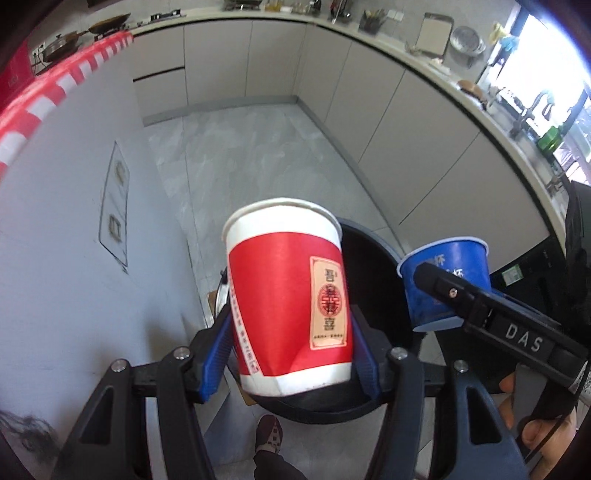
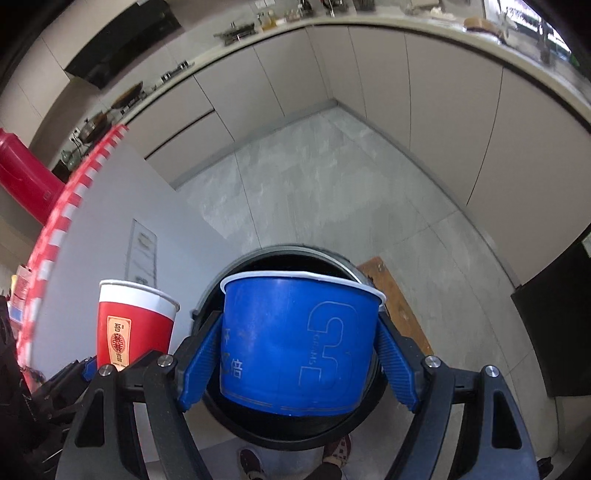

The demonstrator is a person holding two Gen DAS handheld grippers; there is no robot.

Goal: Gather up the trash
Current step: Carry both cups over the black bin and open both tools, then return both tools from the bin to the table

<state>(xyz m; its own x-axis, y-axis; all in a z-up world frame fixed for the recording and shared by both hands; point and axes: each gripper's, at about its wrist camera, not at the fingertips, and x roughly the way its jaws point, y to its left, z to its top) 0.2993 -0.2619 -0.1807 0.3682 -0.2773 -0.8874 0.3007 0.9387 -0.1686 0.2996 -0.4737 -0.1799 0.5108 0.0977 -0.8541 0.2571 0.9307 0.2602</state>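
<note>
Floor (image 2: 332,177) open beyond bin rim (image 2: 258,441); left fingers (image 1: 364,354) clamp red cup (image 1: 288,295), right fingers (image 2: 395,362) blue cup (image 2: 295,343).

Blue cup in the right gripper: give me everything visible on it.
The blue cup looks like paper: short, wide, white rolled rim, pale printed characters and a large "3" outline. It is upright, slightly tilted, clamped on both sides by the right gripper with ribbed blue pads, above the open black bin. Its inside is not visible.

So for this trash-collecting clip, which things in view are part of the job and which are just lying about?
Part of the job:
red cup, in the left gripper
blue cup, in the right gripper
black bin below both

Lying about:
wooden board on the floor
pans on the counter
</note>
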